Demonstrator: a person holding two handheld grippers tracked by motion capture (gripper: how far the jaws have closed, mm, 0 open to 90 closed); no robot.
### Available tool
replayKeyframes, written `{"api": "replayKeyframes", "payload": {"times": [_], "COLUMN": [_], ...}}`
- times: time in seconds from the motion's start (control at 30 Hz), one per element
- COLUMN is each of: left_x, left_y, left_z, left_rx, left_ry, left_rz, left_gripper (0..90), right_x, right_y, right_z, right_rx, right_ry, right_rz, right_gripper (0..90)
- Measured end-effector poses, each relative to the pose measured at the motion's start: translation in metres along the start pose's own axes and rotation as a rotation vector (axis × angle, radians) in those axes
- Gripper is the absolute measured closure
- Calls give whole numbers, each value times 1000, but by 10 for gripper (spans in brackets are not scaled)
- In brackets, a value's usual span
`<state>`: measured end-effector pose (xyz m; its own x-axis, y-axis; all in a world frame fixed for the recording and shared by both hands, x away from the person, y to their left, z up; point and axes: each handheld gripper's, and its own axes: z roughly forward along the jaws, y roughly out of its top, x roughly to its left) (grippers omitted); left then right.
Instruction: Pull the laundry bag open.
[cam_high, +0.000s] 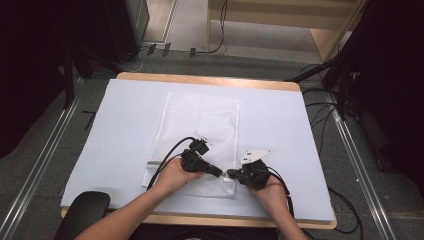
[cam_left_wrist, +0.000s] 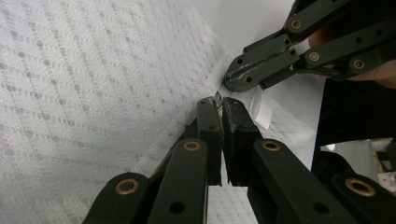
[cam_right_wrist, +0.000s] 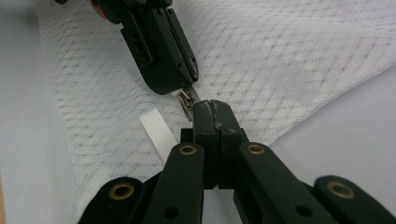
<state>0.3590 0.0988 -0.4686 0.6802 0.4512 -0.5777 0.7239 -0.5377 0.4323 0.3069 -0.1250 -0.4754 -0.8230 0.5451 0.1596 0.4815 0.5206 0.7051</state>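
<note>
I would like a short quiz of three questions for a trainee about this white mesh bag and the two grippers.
1. True or false: the white mesh bag lies flat on the pale blue table cover.
2. Multiple choice: the small metal zipper pull sits A) at the bag's far edge, B) between the two grippers' fingertips, near the bag's near right corner, C) off the bag.
3. Fill in: in their own views, the fingers of the left gripper and the right gripper are both ____.

Key: 1 true; 2 B; 3 shut. What each one pinches, the pull or the mesh, cannot be told.
</note>
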Motion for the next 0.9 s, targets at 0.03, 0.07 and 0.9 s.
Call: {"api": "replayKeyframes", "payload": {"times": [0.03, 0.07, 0.9], "left_x": [1, 2, 8], "left_y": [0, 0, -3], "left_z": [-1, -2, -26], "left_rx": [0, 3, 29], "left_ry": [1, -6, 26], "left_rz": [-1, -6, -30], "left_gripper": [882, 882, 882], "right_x": [0, -1, -4], "right_y": [0, 0, -2], "right_z": [0, 0, -1], "right_rx": [-1, -4, -11], "right_ry": [2, 5, 27], "right_rz": [-2, -2, 18], "right_gripper": [900, 900, 900]}}
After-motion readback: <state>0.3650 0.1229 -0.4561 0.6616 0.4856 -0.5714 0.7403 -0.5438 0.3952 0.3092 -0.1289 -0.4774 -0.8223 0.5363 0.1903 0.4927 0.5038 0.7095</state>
